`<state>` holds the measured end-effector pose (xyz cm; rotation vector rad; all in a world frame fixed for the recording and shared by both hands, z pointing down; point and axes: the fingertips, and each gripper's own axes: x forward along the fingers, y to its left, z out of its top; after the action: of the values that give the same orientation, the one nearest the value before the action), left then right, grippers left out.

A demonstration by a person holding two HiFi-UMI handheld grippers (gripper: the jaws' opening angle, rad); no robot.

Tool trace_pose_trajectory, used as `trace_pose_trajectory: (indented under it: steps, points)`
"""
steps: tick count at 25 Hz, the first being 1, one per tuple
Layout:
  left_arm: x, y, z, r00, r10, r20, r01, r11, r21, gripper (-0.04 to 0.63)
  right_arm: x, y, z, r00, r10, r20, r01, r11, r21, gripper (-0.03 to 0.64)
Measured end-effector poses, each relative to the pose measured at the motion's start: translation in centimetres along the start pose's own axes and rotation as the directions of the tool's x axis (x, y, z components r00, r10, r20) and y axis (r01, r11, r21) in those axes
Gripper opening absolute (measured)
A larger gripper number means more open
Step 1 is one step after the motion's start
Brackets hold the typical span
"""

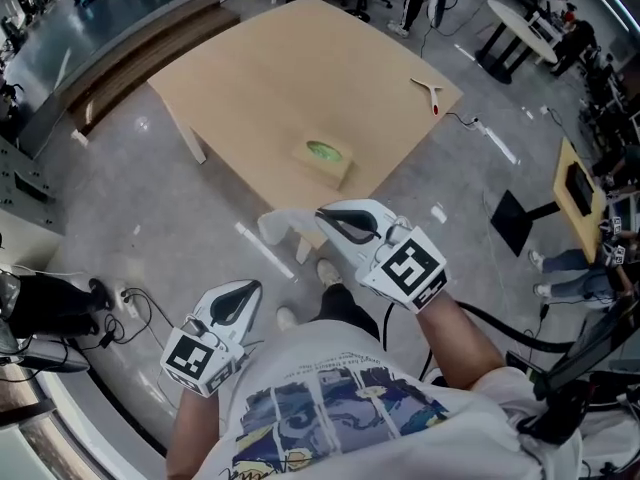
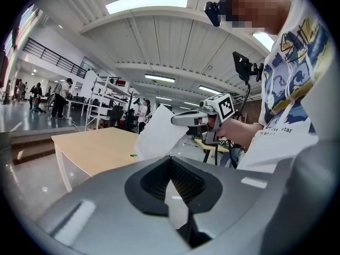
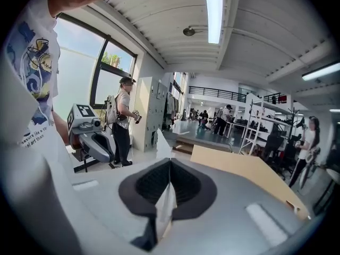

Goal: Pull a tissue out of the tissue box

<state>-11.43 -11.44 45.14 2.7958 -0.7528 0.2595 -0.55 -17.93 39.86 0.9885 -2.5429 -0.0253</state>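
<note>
**Item:** tissue [image 1: 285, 230], white, pinched tight in the right gripper [image 1: 340, 218]. It hangs free past the near edge of the table [image 1: 280, 68], well apart from the tissue box [image 1: 328, 156] (green-topped, mid-table).
**Left gripper** [image 1: 238, 300]: jaws closed, empty.
**Handling:** grip firmly and carry the sheet clear without snagging.
**Views:** only the left gripper view shows the sheet's spread. The right gripper view shows its pinched edge.

1. The table [image 1: 300, 68] in front of me was light wood and stood cornerwise on the grey floor [image 1: 140, 198].
2. The tissue box [image 1: 328, 158] sat flat on it, near the edge closest to me, with a green oval on top.
3. A thin white tool [image 1: 428, 94] with a red tip lay by the right corner, well apart from the box. I couldn't tell what it was.
</note>
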Motion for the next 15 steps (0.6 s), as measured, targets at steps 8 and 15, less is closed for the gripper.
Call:
trace_pose_trajectory:
  steps: [8, 15]
  points:
    - [0.7, -0.8, 0.5, 1.000, -0.028, -0.010, 0.028, 1.000, 0.005, 0.006, -1.4, 0.6, 0.2, 1.000, -0.007, -0.002, 0.007, 1.000, 0.001, 0.003]
    - [1.3, -1.1, -0.4, 0.999, -0.032, -0.012, 0.032, 0.999, 0.000, 0.006, -1.6, 0.8, -0.3, 1.000, -0.005, -0.003, 0.005, 1.000, -0.016, 0.003]
